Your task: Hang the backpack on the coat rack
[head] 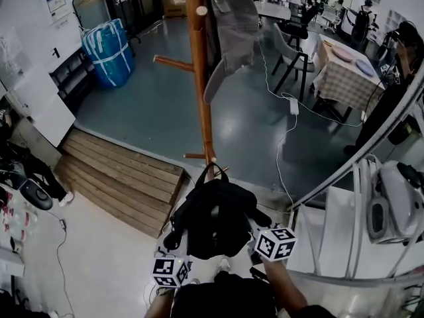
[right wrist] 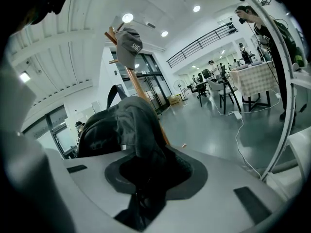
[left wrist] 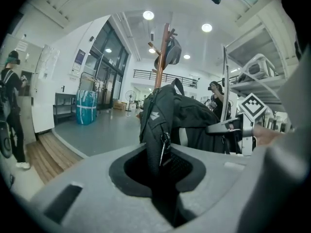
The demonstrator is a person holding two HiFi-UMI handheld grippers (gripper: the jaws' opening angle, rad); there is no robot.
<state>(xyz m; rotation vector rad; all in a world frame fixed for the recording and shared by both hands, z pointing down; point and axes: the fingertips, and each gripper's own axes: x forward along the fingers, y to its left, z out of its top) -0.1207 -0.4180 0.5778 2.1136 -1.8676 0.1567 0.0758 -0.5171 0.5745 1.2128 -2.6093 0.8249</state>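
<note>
Left tool (left wrist: 160, 166) and right tool (right wrist: 145, 181): each clamping a fold of the black backpack (head: 215, 217), holding it up between them. Beyond: wooden coat rack (head: 199, 78) standing close behind the backpack's top loop, grey cap (head: 235, 28) hanging on it.

The backpack (head: 215, 220) sits lower centre, before the coat rack (head: 200, 91); a cap (head: 236, 32) hangs on it, top centre; wooden steps (head: 119, 177) lie left.

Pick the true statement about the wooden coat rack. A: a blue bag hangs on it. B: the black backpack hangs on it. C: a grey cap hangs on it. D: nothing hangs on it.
C: a grey cap hangs near the top of the coat rack; the black backpack is off its pegs.
</note>
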